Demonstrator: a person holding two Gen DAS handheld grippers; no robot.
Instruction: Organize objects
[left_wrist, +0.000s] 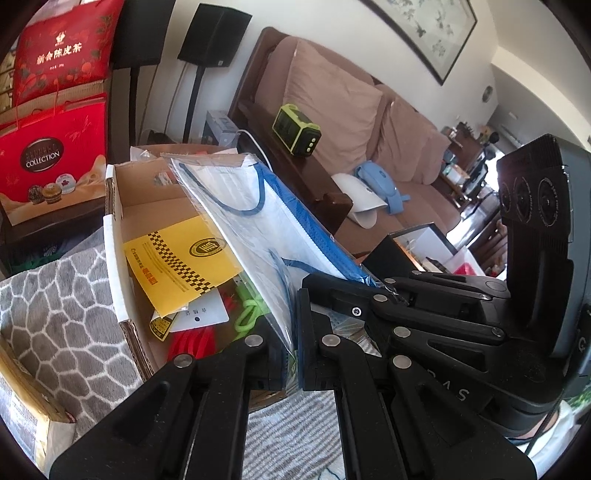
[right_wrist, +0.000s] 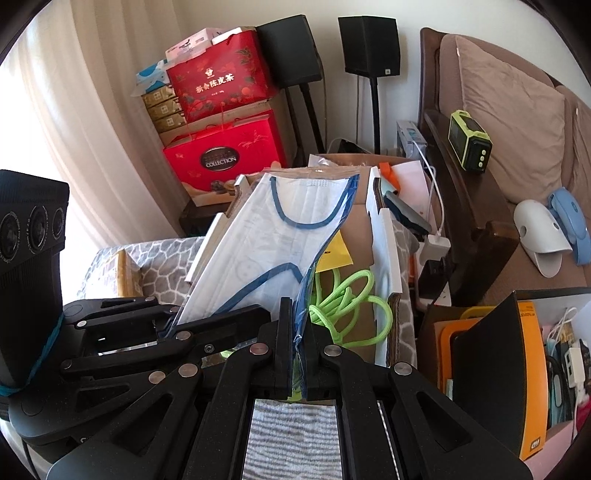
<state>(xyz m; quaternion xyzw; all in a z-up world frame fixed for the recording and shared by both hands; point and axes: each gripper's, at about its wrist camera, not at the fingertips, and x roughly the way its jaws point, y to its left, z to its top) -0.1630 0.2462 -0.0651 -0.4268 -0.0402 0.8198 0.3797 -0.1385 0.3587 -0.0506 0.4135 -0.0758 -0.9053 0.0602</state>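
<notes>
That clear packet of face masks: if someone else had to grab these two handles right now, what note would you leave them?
Left gripper: jaws shut on the near edge of the mask packet.
Right gripper: jaws shut on the same packet, at another spot on its edge.
Packet: held by both, slanted over the open cardboard box, which holds a yellow booklet and a green cord.
Done: packet gripped and brought over the box.
Left: probably lower it in, open both jaws, then sort whatever else needs a place.

White face masks (right_wrist: 280, 236) with blue ear loops in a clear bag, a yellow leaflet (left_wrist: 181, 266) with black checks, neon green cord (right_wrist: 347, 299), grey rug (left_wrist: 62, 317) patterned with white cobbles
</notes>
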